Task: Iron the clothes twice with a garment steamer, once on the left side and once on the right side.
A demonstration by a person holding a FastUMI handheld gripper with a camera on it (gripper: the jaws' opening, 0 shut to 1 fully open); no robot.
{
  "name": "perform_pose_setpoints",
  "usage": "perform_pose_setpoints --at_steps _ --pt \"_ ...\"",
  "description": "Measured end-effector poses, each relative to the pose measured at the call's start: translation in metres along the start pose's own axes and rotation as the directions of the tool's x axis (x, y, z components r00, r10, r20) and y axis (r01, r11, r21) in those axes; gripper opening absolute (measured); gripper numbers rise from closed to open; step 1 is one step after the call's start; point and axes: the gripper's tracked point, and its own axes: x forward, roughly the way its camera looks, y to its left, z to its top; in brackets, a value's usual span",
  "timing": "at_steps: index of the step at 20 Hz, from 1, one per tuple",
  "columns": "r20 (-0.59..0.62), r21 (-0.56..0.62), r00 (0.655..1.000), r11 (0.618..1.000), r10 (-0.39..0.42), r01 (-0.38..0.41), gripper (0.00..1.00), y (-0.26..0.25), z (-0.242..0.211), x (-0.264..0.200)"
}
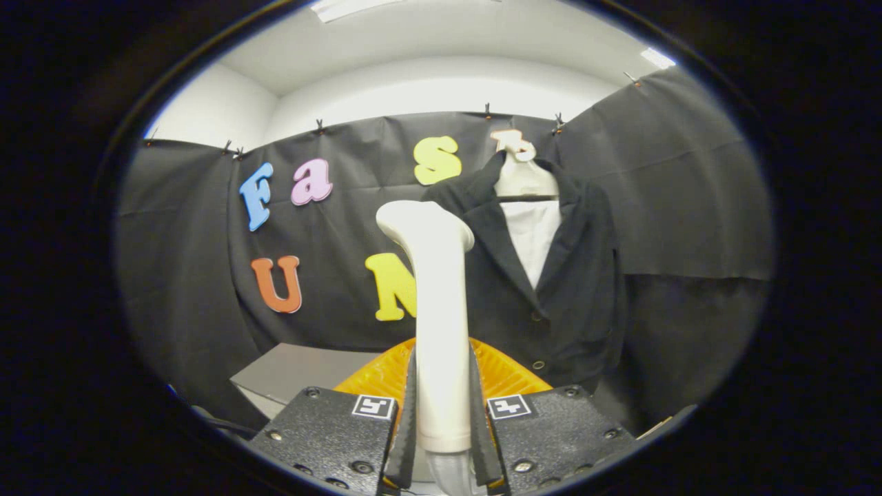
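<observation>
Where both fingers press: tool (441,413) tight on steamer (437,310).

the one camera rides on the gripper (441,413) and looks forward along its two fingers (406,420), which rise from the bottom of the view, closed against the steamer (437,303) handle. it sits low and faces the booth's back wall, tilted a little upward so the ceiling shows. the steamer stands very near the lens. the jacket (551,275) hangs further ahead, right of the steamer, close to the wall.
</observation>
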Motion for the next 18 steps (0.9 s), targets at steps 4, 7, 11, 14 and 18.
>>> perform_pose_setpoints --at_steps 4,7,11,14,18 --pt "0.0 -0.007 1.0 1.0 -0.012 0.012 0.36 -0.037 0.021 0.033" --pt "-0.01 -0.026 1.0 1.0 -0.001 0.001 0.36 -0.05 0.025 0.06" --pt "-0.042 -0.03 0.999 0.999 0.011 -0.012 0.36 -0.06 0.017 0.084" --pt "-0.05 -0.041 0.999 0.999 0.015 -0.017 0.36 -0.065 0.008 0.088" --pt "-0.065 -0.048 0.998 0.999 0.012 -0.015 0.36 -0.071 -0.002 0.086"
